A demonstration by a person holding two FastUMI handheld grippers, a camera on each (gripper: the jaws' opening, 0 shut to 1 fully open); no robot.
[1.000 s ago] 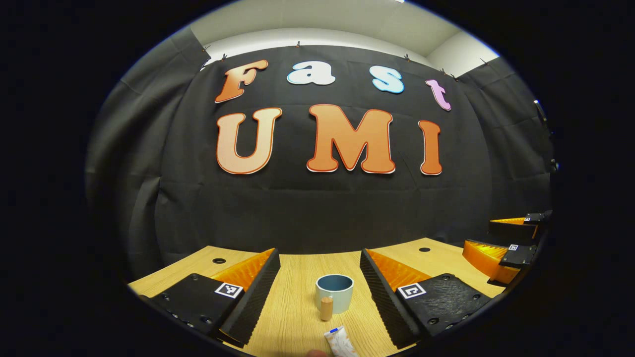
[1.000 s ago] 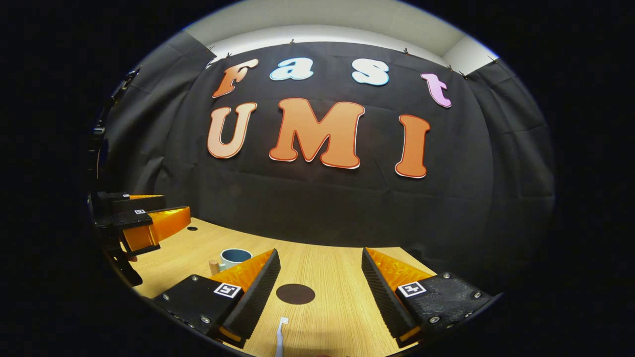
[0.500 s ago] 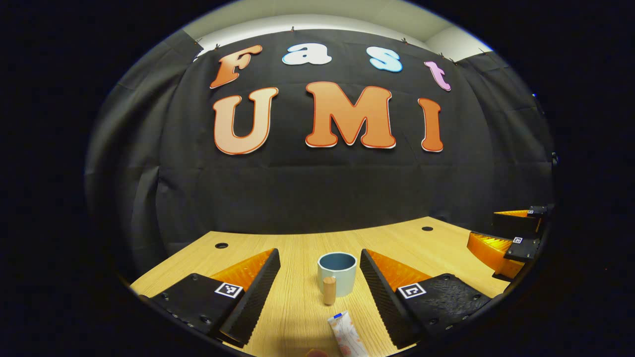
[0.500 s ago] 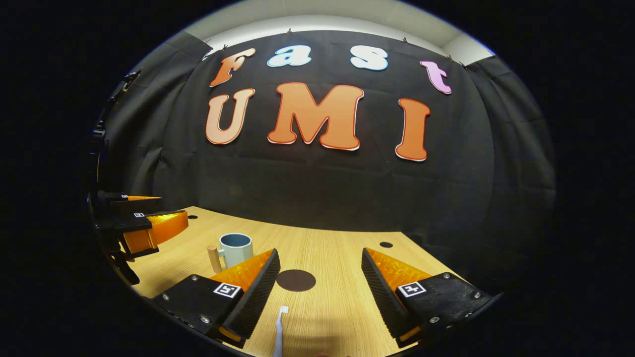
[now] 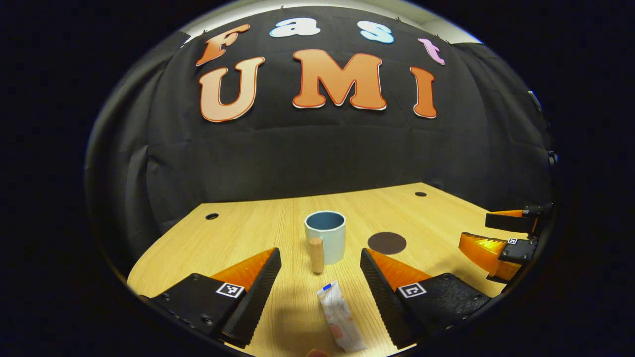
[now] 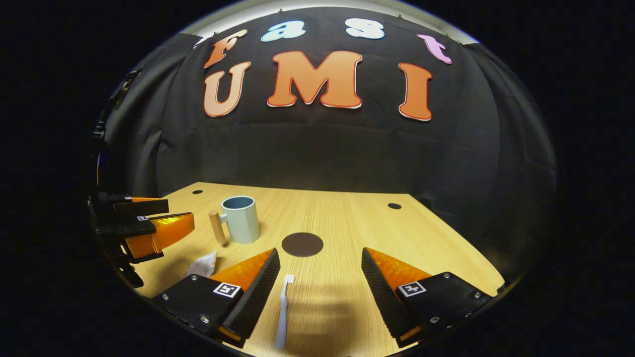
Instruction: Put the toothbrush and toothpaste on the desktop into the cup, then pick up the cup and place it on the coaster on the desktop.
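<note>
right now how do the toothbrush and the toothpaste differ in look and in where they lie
The toothbrush is thin, stiff and pale all over; the toothpaste is a wider, flat tube, white with a printed pattern and a blue cap. The toothbrush lies between the right gripper's open fingers, the toothpaste between the left gripper's. Both lie flat on the desktop, outside the cup.

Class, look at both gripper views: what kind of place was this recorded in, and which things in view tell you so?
Probably a staged recording booth, not a real bathroom: black cloth wall hung behind a bare wooden desktop, with a cup, toothpaste, toothbrush and coaster laid out as props.
</note>
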